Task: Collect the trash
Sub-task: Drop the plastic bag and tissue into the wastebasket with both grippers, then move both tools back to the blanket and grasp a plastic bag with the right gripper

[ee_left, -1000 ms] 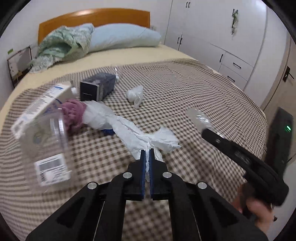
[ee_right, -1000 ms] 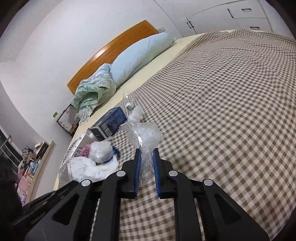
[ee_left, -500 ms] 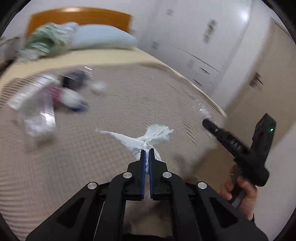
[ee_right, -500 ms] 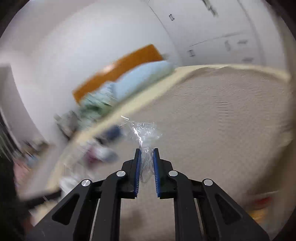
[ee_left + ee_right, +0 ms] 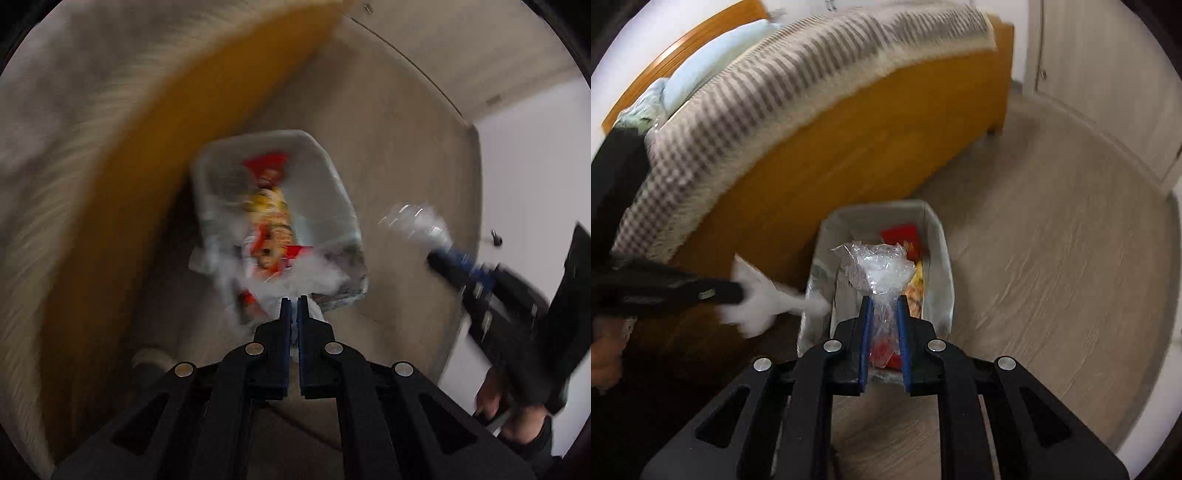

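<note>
While poised above the grey rectangular bin (image 5: 938,236) beside the wooden bed frame (image 5: 849,147): left gripper (image 5: 293,306) pinched nearly flat on limp white tissue (image 5: 757,295); right gripper (image 5: 884,306) narrowly parted, clamping crinkly clear plastic (image 5: 882,269); glossy red-yellow wrappers (image 5: 269,214) inside

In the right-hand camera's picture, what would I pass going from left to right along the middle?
Left gripper → white tissue it holds → clear plastic wrap in the right gripper, over the trash bin → bare wooden floor.
</note>
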A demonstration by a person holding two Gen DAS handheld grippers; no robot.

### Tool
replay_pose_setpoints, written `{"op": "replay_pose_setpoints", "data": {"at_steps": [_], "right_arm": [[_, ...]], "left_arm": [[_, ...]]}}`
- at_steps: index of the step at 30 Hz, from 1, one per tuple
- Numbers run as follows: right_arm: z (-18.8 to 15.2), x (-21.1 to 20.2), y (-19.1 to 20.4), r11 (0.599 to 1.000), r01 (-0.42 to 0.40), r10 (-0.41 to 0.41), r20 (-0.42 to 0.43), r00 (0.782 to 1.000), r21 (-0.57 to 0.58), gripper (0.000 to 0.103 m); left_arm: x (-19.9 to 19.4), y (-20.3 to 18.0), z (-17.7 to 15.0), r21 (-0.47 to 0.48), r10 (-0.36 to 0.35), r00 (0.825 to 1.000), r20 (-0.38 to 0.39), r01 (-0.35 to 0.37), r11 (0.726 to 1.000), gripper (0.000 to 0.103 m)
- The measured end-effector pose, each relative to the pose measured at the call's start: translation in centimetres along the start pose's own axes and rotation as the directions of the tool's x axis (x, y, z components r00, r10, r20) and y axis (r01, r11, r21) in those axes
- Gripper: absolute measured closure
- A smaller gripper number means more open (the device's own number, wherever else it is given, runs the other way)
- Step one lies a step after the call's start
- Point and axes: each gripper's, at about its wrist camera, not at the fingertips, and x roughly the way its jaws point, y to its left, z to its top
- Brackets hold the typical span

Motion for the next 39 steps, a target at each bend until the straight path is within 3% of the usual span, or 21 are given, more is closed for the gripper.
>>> {"op": "replay_pose_setpoints", "data": {"at_steps": [3,4,5,6,7,9,13,17,22,23,24,25,26,30,39], "right_arm": [[-1.0,1.6,-0.2,1.000,0.004,-0.004,-0.032,0.999,0.000,0.089],[-1.4,2.1,-0.6,1.000,0.013,-0.013,-0.032,0.999,0.007,0.089],[-1.5,2.3,-1.2,1.000,0.023,-0.023,-0.032,0.999,0.017,0.089],[-1.8,2.6,-1.5,0.999,0.029,-0.028,-0.036,0.999,0.028,0.089],[-1.9,3.1,-1.6,0.999,0.026,-0.025,-0.048,0.999,0.035,0.089],[-2.7,3.8,-1.5,0.999,0.034,-0.033,-0.066,0.997,0.026,0.089],[-4.0,6.8,-0.6,1.000,0.019,-0.019,-0.139,0.990,0.002,0.089],[-4.0,10.3,0.6,1.000,0.005,-0.004,-0.197,0.980,0.003,0.089],[-2.4,14.4,2.9,1.000,-0.016,0.015,-0.227,0.974,-0.002,0.088],[-2.0,15.7,3.5,1.000,-0.023,0.021,-0.249,0.968,-0.002,0.081],[-1.7,17.0,3.9,0.999,-0.046,0.047,-0.288,0.956,0.011,0.058],[-1.5,18.6,4.2,0.995,-0.084,0.096,-0.338,0.936,0.051,0.046],[-1.4,19.1,4.2,0.993,-0.092,0.114,-0.339,0.934,0.078,0.041],[-1.2,18.3,3.5,0.986,-0.078,0.120,-0.297,0.947,0.148,0.041],[-1.0,11.9,1.8,0.993,0.019,0.011,-0.249,0.968,0.119,0.041]], "left_arm": [[5.4,-0.9,3.3,0.002,0.054,0.998,-0.040,-0.054,0.999,0.096],[6.9,-0.6,3.9,-0.034,0.080,0.996,-0.037,-0.082,0.996,0.085],[8.3,0.0,4.7,-0.089,0.110,0.993,-0.037,-0.113,0.990,0.060],[9.4,0.6,5.2,-0.130,0.086,0.995,-0.048,-0.092,0.987,0.047],[10.4,0.9,5.7,-0.151,0.026,0.996,-0.085,-0.039,0.988,0.045],[10.4,1.1,6.5,-0.149,-0.045,0.994,-0.104,0.029,0.988,0.045],[5.4,0.6,7.0,-0.097,-0.079,0.997,0.018,0.080,0.992,0.043],[-0.5,0.0,6.7,0.054,0.000,0.995,0.103,-0.005,0.999,0.029],[-5.8,1.9,5.1,0.010,0.049,0.978,0.202,-0.052,0.999,0.029],[-6.9,2.2,4.6,0.006,0.057,0.971,0.230,-0.060,0.998,0.029],[-7.8,2.5,4.1,0.005,0.063,0.966,0.251,-0.066,0.998,0.029],[-8.4,2.7,3.7,0.003,0.063,0.962,0.267,-0.067,0.998,0.029],[-9.1,3.0,3.1,-0.004,0.064,0.957,0.281,-0.066,0.998,0.029],[-10.7,3.9,1.3,-0.025,0.073,0.950,0.303,-0.069,0.997,0.029],[-11.9,4.6,0.2,-0.038,0.087,0.940,0.331,-0.079,0.996,0.029]]}}
